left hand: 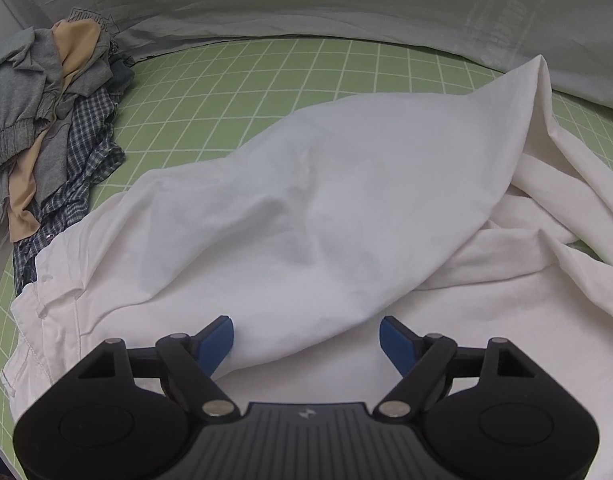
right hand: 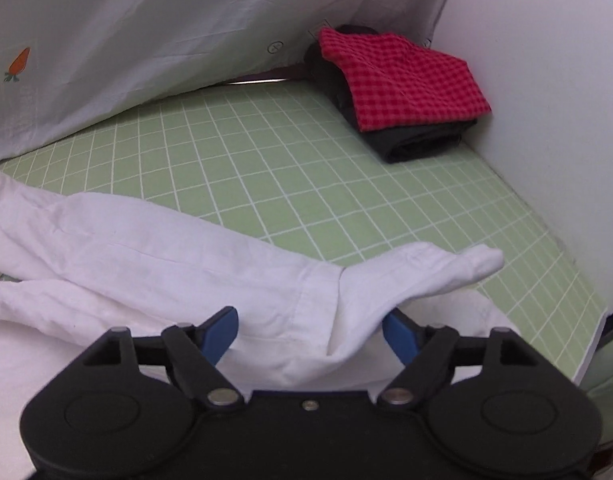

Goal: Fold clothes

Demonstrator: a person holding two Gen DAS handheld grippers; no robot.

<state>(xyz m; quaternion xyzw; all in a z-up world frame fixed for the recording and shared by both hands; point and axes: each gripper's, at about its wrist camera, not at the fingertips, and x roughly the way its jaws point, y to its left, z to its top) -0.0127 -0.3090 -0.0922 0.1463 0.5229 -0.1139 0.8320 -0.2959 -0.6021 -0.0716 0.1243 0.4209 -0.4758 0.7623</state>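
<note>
Fingers [left hand: 216,342] of your left gripper [left hand: 306,340] are spread wide, blue pads apart, with a fold of the white shirt [left hand: 326,208] lying between them but not pinched. Your right gripper [right hand: 310,334] is spread as well; the shirt's sleeve [right hand: 178,256] runs through the gap, its cuff [right hand: 422,270] pointing toward 2 o'clock, and the pad at the right may be touching cloth, though the view is too close to be sure.

You have the shirt rumpled across the green grid mat [left hand: 266,76], filling the near half of the left view. At 10 o'clock in that view a heap of grey, tan and blue-checked clothes [left hand: 58,120] sits just beside the shirt's edge. In the right view, at 1 o'clock and well apart from the sleeve, a folded red checked cloth [right hand: 402,76] rests on a folded dark garment [right hand: 418,140] against the white wall [right hand: 546,80]. A pale sheet with carrot prints [right hand: 126,48] hangs along the far side.
</note>
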